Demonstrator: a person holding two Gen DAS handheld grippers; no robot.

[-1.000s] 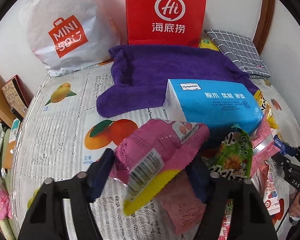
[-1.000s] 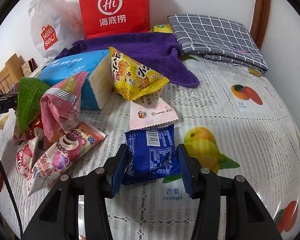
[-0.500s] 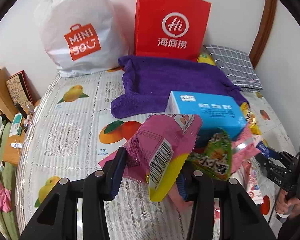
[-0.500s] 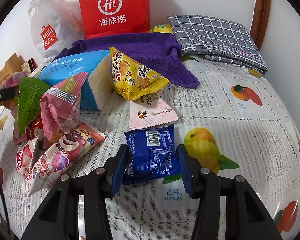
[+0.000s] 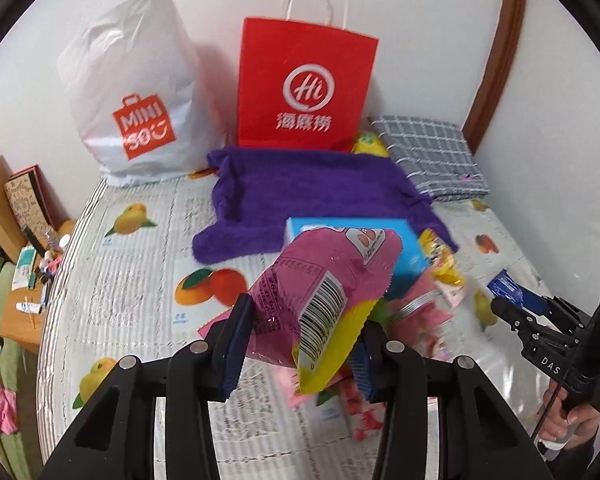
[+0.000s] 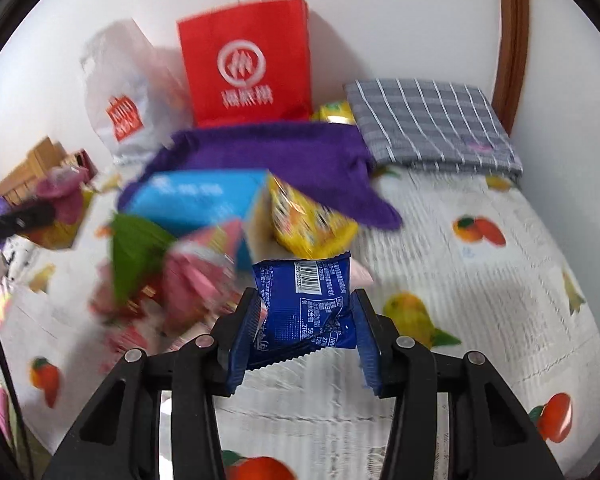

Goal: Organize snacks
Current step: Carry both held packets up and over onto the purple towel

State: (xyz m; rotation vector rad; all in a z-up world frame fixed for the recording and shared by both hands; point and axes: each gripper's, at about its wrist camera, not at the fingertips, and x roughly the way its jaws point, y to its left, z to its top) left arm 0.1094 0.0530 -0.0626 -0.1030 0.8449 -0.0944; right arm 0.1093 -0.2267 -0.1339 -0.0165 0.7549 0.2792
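Observation:
My left gripper [image 5: 300,344] is shut on a pink snack packet [image 5: 320,292] with a yellow end and holds it above the table. My right gripper [image 6: 304,332] is shut on a blue snack packet [image 6: 304,308], lifted off the tablecloth; it also shows in the left wrist view [image 5: 504,286]. A heap of snacks lies by a blue tissue pack [image 6: 204,196]: a yellow packet [image 6: 304,220], a green packet [image 6: 134,252] and pink packets [image 6: 196,280]. A red paper bag [image 5: 304,88] and a white Miniso bag [image 5: 136,92] stand at the back wall.
A purple towel [image 5: 300,184] lies before the bags. A folded grey checked cloth [image 5: 428,156] lies at the back right. The fruit-print tablecloth [image 6: 480,292] covers the table. Shelves with small items [image 5: 24,240] stand beyond the left edge.
Both grippers have risen and pulled back. The right gripper has lifted the blue packet off the table. The left keeps holding the pink packet, now higher.

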